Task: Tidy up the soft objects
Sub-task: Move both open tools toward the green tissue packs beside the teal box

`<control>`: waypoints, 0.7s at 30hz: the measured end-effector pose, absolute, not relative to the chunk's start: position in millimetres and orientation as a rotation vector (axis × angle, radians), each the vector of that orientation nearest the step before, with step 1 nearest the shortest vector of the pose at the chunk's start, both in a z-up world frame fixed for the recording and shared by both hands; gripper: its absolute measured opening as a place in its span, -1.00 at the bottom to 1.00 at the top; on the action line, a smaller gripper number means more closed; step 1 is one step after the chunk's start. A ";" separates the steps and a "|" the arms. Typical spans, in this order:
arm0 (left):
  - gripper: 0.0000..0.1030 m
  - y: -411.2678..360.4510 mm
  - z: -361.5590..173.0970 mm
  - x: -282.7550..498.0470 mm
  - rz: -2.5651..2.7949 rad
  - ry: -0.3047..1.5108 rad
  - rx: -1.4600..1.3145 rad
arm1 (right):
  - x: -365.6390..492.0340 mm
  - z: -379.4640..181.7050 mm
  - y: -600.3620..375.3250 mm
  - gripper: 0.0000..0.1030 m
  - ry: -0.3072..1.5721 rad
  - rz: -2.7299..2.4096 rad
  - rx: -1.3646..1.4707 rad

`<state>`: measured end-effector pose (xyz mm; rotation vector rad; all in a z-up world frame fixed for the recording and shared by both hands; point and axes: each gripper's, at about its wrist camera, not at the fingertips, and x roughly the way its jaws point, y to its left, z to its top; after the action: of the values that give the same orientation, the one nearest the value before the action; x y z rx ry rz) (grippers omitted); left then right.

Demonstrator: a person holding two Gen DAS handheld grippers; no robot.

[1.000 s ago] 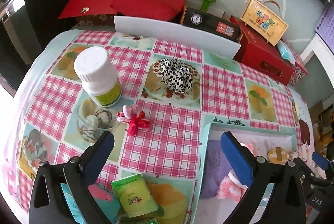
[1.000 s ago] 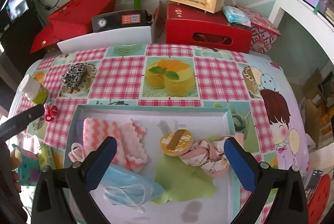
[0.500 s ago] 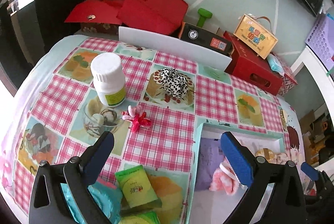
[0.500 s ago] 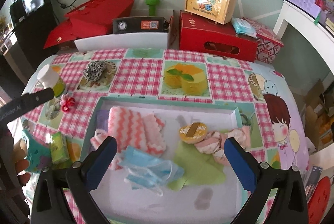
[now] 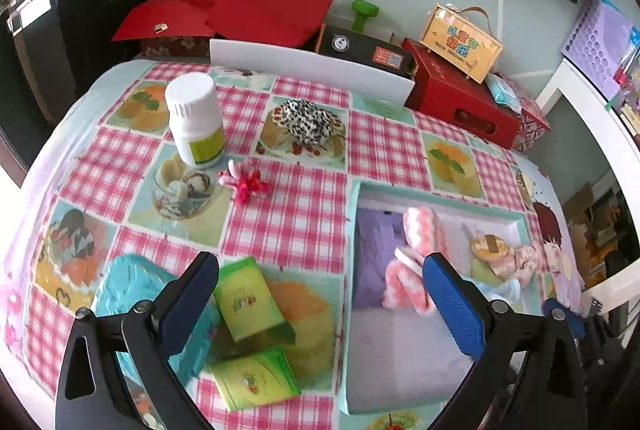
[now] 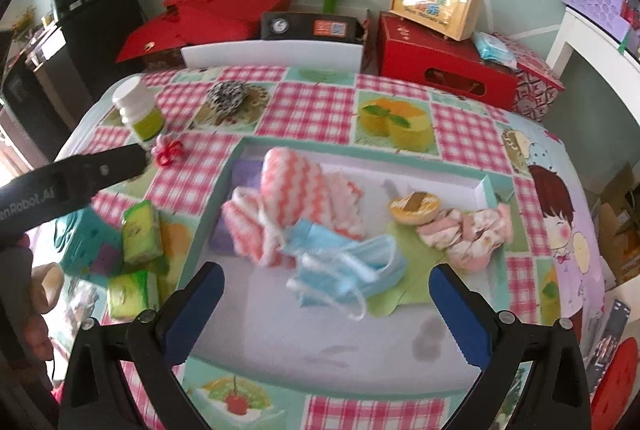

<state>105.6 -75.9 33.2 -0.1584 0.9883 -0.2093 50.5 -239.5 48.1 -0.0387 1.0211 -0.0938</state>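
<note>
A teal-rimmed tray (image 6: 236, 165) (image 5: 354, 213) lies on the checked tablecloth. It holds a pink zigzag cloth (image 6: 294, 185) (image 5: 420, 234), blue face masks (image 6: 344, 266), a floral scrunchie (image 6: 468, 234), a purple cloth (image 5: 374, 250) and a green cloth (image 6: 408, 270). A leopard-print scrunchie (image 5: 306, 119) (image 6: 228, 95) and a small red and pink hair tie (image 5: 246, 183) (image 6: 168, 151) lie on the cloth outside the tray. My left gripper (image 5: 320, 302) is open and empty above the tray's left edge. My right gripper (image 6: 326, 306) hangs open and empty over the tray's near half.
A white pill bottle (image 5: 196, 119), two green tissue packs (image 5: 246, 298) (image 5: 256, 378) and a teal packet (image 5: 132, 286) sit left of the tray. An orange tape roll (image 6: 414, 205) is in the tray. Red boxes (image 6: 444, 59) and a white board (image 5: 308, 69) line the far edge.
Both grippers have pulled back and up, so more of the table and tray shows. Both stay open. The objects on the table have not moved.
</note>
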 end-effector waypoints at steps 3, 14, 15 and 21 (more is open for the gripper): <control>0.97 -75.4 33.0 97.1 -0.199 0.988 -0.169 | 45.3 42.2 -234.1 1.00 1.035 -0.073 -0.039; 0.97 -58.9 11.0 63.6 -0.159 1.047 -0.227 | 35.9 39.3 -233.2 1.00 1.041 -0.044 -0.016; 0.97 -56.3 9.3 61.4 -0.156 1.053 -0.238 | 35.6 38.7 -233.2 1.00 1.044 -0.041 -0.014; 0.97 -47.0 10.2 46.8 -0.128 1.049 -0.255 | 40.1 28.3 -229.7 1.00 1.078 -0.015 -0.008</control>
<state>46.8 -47.0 10.2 -0.2550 1.0487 -0.1280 40.1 -229.7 28.3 -0.0081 1.0782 -0.0150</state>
